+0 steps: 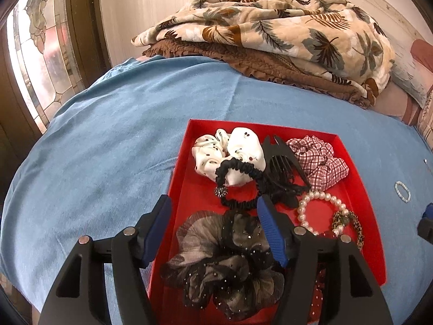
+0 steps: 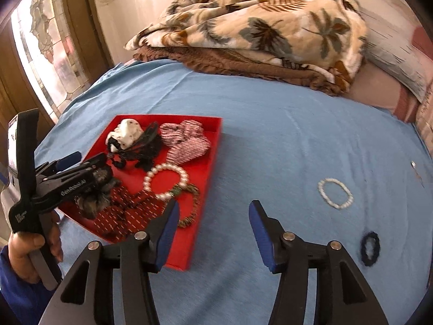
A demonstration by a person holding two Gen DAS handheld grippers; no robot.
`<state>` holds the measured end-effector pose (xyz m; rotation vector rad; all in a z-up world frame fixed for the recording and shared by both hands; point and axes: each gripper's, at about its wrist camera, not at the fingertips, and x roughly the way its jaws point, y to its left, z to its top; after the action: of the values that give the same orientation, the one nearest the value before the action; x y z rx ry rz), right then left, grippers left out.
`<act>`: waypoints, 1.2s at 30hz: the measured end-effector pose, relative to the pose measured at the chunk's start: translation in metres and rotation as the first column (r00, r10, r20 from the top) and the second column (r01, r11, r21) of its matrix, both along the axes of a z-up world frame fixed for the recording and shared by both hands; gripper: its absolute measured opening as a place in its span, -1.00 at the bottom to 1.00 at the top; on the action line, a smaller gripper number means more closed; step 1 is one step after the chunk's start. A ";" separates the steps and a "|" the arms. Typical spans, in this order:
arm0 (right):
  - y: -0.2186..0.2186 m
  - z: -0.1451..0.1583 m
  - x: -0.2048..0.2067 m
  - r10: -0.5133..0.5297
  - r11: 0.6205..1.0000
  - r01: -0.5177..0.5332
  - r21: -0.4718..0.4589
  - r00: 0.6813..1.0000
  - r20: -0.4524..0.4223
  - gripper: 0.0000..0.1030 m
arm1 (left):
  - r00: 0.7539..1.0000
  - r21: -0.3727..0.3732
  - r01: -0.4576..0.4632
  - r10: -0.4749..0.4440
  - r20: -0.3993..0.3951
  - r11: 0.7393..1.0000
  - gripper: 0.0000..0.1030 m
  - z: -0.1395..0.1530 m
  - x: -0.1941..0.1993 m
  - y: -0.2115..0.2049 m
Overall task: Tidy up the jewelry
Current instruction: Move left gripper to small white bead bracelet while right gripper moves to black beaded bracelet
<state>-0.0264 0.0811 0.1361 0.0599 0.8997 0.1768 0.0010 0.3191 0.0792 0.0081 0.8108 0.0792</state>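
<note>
A red tray (image 1: 200, 189) (image 2: 213, 146) lies on a blue bedsheet and holds several scrunchies, a black comb and a pearl bracelet (image 1: 319, 205) (image 2: 165, 181). My left gripper (image 1: 213, 216) is open and empty, hovering over the tray's near left part above a grey-black sheer scrunchie (image 1: 222, 265); it also shows at the left of the right wrist view (image 2: 81, 162). My right gripper (image 2: 213, 224) is open and empty, just right of the tray's near edge. A small white bead bracelet (image 2: 335, 192) (image 1: 402, 191) and a dark hair tie (image 2: 370, 247) lie on the sheet to its right.
A folded leaf-print blanket (image 1: 270, 32) (image 2: 257, 27) on a brown quilt sits at the far side of the bed. A stained-glass door (image 1: 35, 54) stands at the left. A small metal piece (image 2: 413, 164) lies at the far right of the sheet.
</note>
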 end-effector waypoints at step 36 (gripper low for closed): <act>-0.239 -0.036 -0.102 -0.378 0.918 0.379 0.118 0.925 -0.028 0.22 | 0.948 0.142 0.101 -0.139 0.288 0.985 0.69 0.059 -0.132 -0.102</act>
<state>-0.1285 -0.1583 0.1000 0.3463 0.8645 -0.1316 -0.1308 0.2166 0.1378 0.1616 0.5016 0.0152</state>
